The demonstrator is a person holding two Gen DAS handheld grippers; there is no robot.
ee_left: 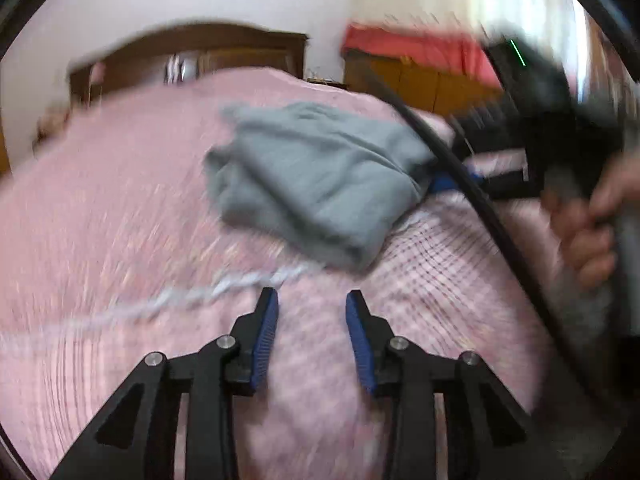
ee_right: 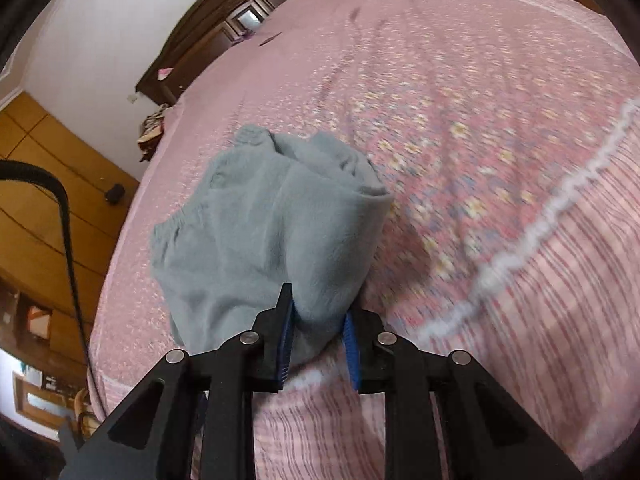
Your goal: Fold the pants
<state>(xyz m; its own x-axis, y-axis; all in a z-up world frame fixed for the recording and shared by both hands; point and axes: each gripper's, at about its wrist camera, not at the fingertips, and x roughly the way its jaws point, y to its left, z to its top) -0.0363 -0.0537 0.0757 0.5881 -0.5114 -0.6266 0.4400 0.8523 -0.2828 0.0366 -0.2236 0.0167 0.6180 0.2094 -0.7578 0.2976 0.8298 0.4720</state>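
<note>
On the pink patterned bedspread (ee_right: 500, 80) lies the grey pants (ee_right: 260, 232) as a soft folded bundle (fleecy, rounded), its near edge pinched by the right gripper (ee_right: 318, 320), while the left gripper (ee_left: 312, 304) hovers wide apart.

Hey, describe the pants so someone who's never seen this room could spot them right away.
Start at the big bed covered by a pink flowered bedspread. On it, near the side edge, lies one soft bundle of cloth: the pants, folded over, with the right gripper pinching their near edge. They are the only plain grey-blue thing on all that patterned pink.
</note>
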